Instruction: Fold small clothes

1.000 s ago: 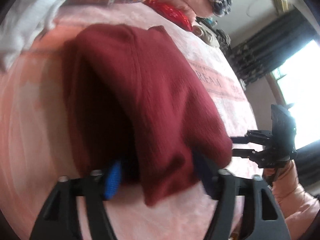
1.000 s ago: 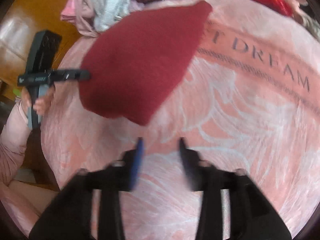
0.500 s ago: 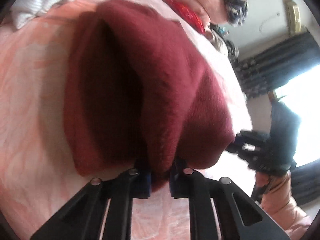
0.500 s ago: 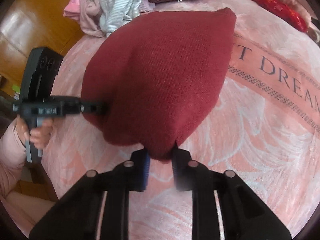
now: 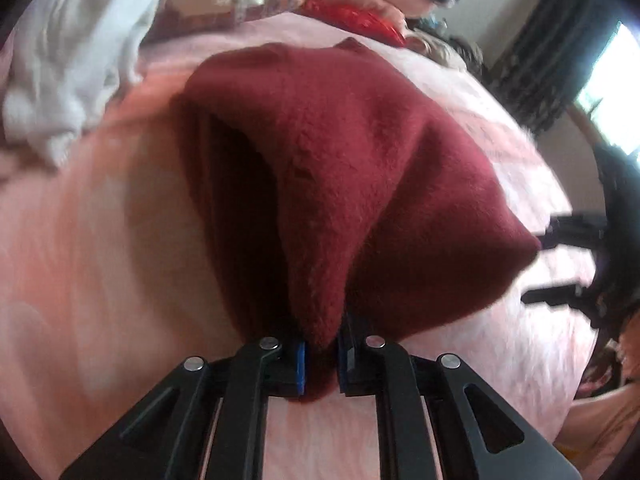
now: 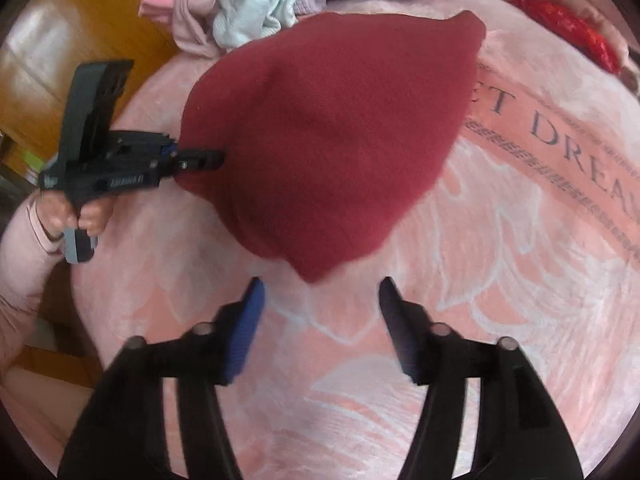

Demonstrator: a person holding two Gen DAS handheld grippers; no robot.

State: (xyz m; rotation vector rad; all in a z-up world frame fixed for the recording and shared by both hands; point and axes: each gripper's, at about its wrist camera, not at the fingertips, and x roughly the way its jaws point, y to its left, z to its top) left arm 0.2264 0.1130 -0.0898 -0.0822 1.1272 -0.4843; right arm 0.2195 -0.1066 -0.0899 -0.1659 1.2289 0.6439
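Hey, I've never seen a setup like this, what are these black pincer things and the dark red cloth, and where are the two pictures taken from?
A person holds a two-finger gripper tool in each hand, and each tool has a wide-angle camera looking along its fingers. One picture comes from each. The left gripper is shut on an edge of the dark red fleecy garment, lifting it off the pink plush blanket printed with letters. The right gripper is open and holds nothing, with the garment's corner just ahead of it. A pile of pale clothes lies at the blanket's far edge.
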